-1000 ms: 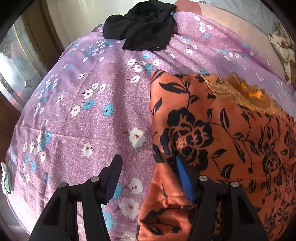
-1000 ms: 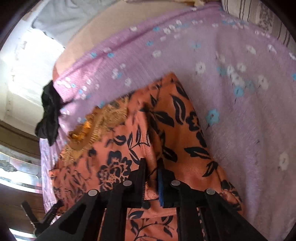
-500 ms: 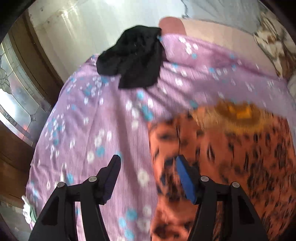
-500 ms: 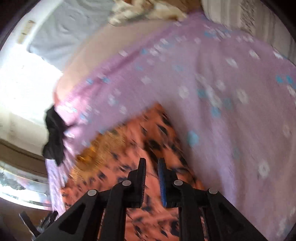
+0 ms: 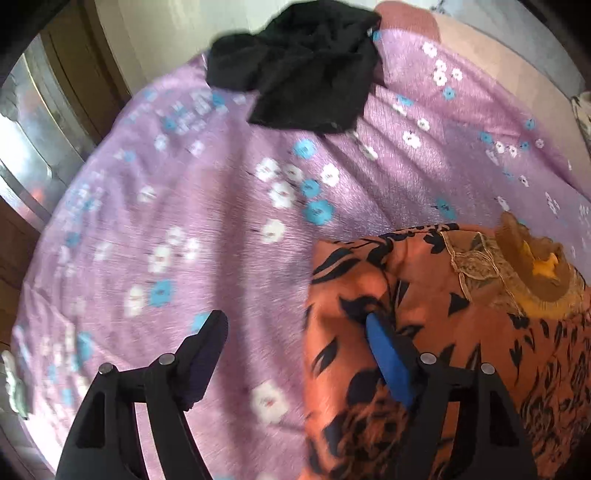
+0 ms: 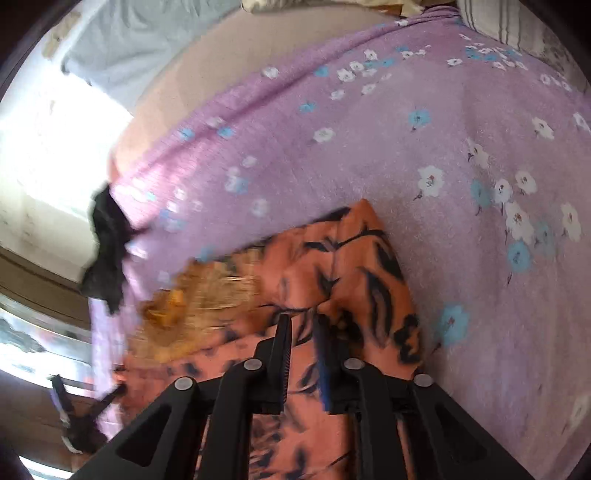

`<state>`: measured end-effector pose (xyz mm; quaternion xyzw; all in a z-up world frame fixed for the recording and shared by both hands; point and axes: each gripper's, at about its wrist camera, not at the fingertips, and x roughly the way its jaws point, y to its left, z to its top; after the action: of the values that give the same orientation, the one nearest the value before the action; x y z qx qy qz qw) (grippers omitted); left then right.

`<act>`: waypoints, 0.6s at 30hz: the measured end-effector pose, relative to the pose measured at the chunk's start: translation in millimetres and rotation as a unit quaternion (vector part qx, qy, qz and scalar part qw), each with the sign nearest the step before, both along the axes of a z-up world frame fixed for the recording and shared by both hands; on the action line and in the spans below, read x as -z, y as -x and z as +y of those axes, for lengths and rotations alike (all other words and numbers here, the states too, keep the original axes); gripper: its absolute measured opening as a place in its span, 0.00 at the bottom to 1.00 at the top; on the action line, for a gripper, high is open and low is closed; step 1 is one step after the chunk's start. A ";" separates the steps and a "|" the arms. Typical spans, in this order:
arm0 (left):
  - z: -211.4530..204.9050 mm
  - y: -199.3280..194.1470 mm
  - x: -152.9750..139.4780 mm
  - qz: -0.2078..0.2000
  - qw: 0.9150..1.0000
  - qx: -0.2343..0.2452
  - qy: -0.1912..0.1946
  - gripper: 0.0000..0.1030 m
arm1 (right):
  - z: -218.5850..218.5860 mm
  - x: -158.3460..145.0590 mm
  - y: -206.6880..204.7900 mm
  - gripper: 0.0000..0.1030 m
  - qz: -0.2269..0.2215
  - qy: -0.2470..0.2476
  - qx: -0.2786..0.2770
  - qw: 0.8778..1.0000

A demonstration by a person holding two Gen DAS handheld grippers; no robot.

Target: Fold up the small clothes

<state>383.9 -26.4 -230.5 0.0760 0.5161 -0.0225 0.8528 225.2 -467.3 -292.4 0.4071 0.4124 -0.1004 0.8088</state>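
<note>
An orange garment with a black flower print point(image 5: 461, 332) lies on the purple flowered bedsheet point(image 5: 221, 221); its gold embroidered neckline point(image 5: 532, 273) shows at the right. My left gripper point(image 5: 295, 343) is open, straddling the garment's left edge, with the blue pad point(image 5: 388, 362) against the cloth. In the right wrist view the same garment point(image 6: 351, 266) lies bunched and lifted at its corner. My right gripper point(image 6: 304, 350) has its jaws nearly together with a fold of the orange cloth between them.
A crumpled black garment point(image 5: 306, 70) lies at the far edge of the bed; it also shows in the right wrist view point(image 6: 107, 251). A glass door point(image 5: 33, 147) stands at the left. A striped pillow point(image 6: 517, 22) lies at the top right.
Both grippers have moved fast over the bed. The garment's corners have drawn inward and bunched up. The left gripper stays open and the right stays closed on cloth.
</note>
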 end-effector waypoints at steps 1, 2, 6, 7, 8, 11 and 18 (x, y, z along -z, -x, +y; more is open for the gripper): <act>1.4 8.4 -6.9 -0.011 1.000 0.008 -0.003 0.76 | 5.9 -6.7 3.4 0.16 -0.013 -0.003 -0.010 1.000; 3.4 21.2 -14.4 -0.022 1.000 0.021 -0.002 0.76 | 11.6 -12.4 6.1 0.15 -0.018 -0.003 -0.023 1.000; 6.0 73.4 -16.3 -0.029 0.997 0.072 -0.010 0.76 | 43.3 -26.3 15.6 0.16 -0.025 -0.020 -0.082 0.996; 4.8 81.0 -9.7 -0.023 0.996 0.080 -0.018 0.76 | 52.9 -25.8 18.8 0.16 -0.016 -0.022 -0.096 0.995; 3.6 89.7 2.4 -0.011 0.995 0.087 -0.039 0.76 | 61.9 -22.8 20.2 0.15 -0.004 -0.020 -0.106 0.994; 8.1 96.8 18.1 -0.004 0.997 0.076 -0.035 0.77 | 79.4 2.8 20.6 0.15 0.067 -0.001 -0.130 0.989; 22.3 120.8 -14.0 0.000 0.997 0.073 0.003 0.77 | 65.9 -1.8 59.7 0.16 0.038 -0.036 -0.109 0.993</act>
<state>263.0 -4.0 -216.5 0.1105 0.5091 -0.0865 0.8492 165.5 -401.4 -290.6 0.3844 0.4879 -0.0116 0.7836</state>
